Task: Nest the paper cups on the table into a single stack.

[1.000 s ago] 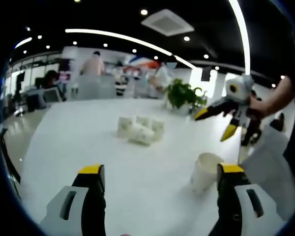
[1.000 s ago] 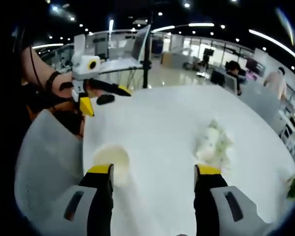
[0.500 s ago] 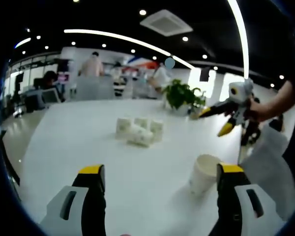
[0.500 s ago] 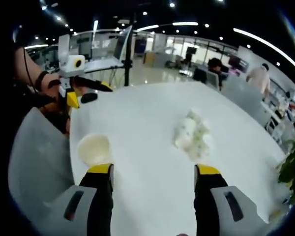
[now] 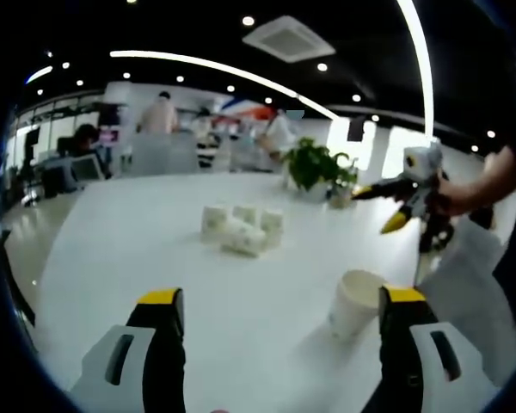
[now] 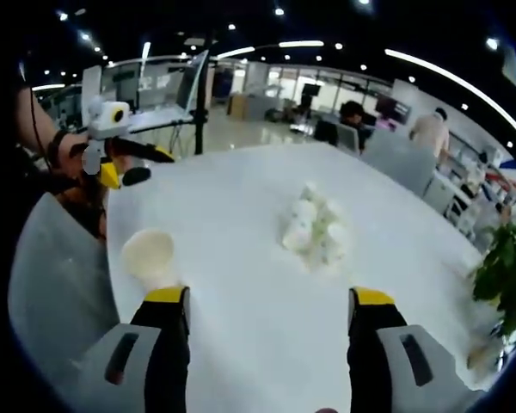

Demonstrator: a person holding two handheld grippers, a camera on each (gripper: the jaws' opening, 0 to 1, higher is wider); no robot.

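Left gripper view: the left tongs (image 5: 275, 310) rise from the bottom edge with jaws spread wide and nothing between them, as in the earlier frame. A single paper cup (image 5: 354, 303) stands upright on the white surface (image 5: 138, 241) at lower right, mouth up, long axis vertical, just beside the right-hand jaw; it sits slightly lower in the frame than before. The cluster of paper cups (image 5: 242, 229) lies at centre, well apart from the single cup; some stand upright, and at least one appears to lie on its side, though blur leaves its direction uncertain. A potted plant (image 5: 318, 165) stands beyond the cluster, above centre. The right tongs (image 5: 394, 206), held by a hand (image 5: 451, 200) at the right edge, hang above the surface with jaws parted and nothing held; they now sit farther right and higher than a second ago.

Right gripper view: the picture has swung since the earlier frame, so the cluster of cups (image 6: 314, 231) now sits near centre rather than right of centre, and the single cup (image 6: 148, 255) lies at lower left, its open mouth facing the camera. The right tongs (image 6: 271, 305) at the bottom edge are wide open and hold nothing. The left tongs (image 6: 129, 168) appear at upper left, jaws apart, clear of the cup. Plant leaves (image 6: 507, 271) show at the right edge.
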